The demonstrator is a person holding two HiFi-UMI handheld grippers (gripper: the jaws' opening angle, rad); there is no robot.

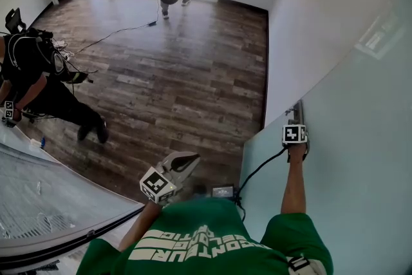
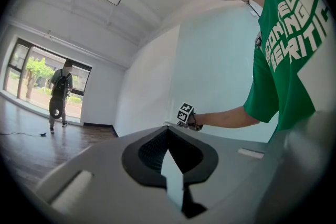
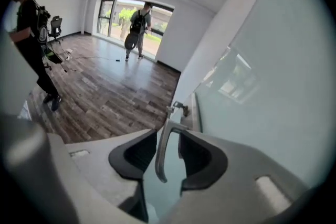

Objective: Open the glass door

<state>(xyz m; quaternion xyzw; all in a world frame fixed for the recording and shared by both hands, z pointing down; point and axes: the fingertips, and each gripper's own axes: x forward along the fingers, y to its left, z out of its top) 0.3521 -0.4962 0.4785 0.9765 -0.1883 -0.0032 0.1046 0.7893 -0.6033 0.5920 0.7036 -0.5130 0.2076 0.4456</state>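
Glass door (image 1: pixel 360 164) with its lever between spread jaws

The frosted panel stands on the green-shirted person's right, beside the white wall (image 1: pixel 283 22). It looks heavy, rigid and slick, and probably breakable, so the metal lever handle (image 3: pixel 160 162) at its edge is the place to take hold. The right hand-held gripper (image 3: pixel 167 139) is spread wide around that lever, its pads clear on both sides. The left hand-held gripper (image 2: pixel 168 131) hangs well apart, jaws pressed together on nothing.
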